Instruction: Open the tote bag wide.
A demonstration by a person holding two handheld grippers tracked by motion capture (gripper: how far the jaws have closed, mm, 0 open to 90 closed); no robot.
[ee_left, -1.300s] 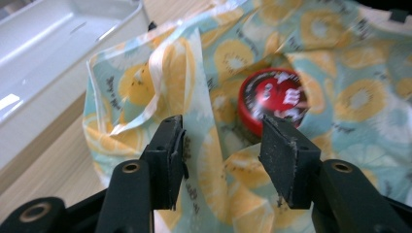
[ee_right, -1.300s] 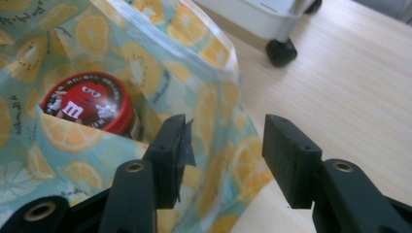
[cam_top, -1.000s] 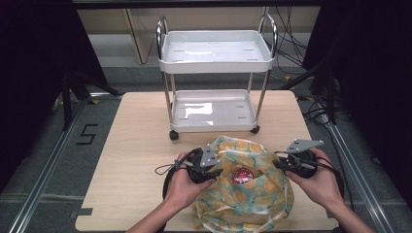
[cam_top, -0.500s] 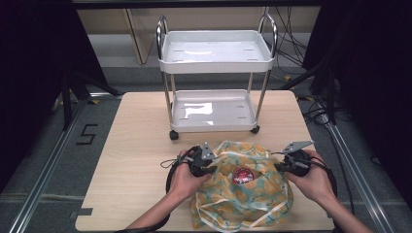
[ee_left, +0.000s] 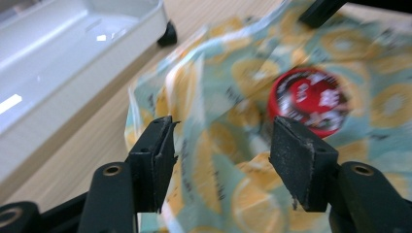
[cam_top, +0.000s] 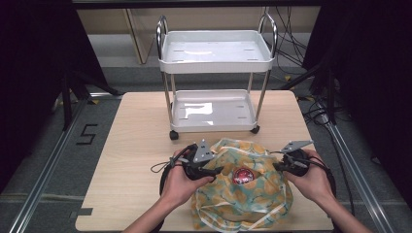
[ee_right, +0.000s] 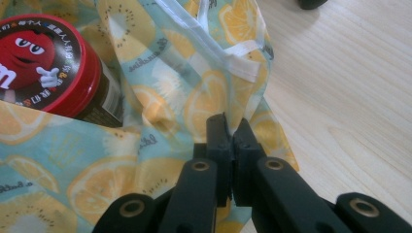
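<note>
A cloth bag [cam_top: 243, 199] printed with yellow citrus slices lies on the near part of the wooden table [cam_top: 141, 145], its mouth spread wide. Inside stands a can with a red lid [cam_top: 241, 175]. My left gripper [cam_top: 215, 170] is at the bag's left rim; its jaws stand open [ee_left: 221, 160] with the bag's fabric [ee_left: 214, 121] between them and the red lid [ee_left: 308, 99] beyond. My right gripper [cam_top: 278, 166] is at the right rim, shut [ee_right: 232, 128] on the edge of the bag [ee_right: 160, 97], with the red-lidded can [ee_right: 41, 63] to its left.
A white two-shelf cart [cam_top: 214, 73] on castors stands at the back middle of the table, just beyond the bag; its lower tray [ee_left: 73, 48] is close to my left gripper. Bare wood [ee_right: 350, 87] lies to the right of the bag.
Both hands have drifted slightly nearer the person, and the bag has shifted a little with them. Its mouth stays spread around the can.
</note>
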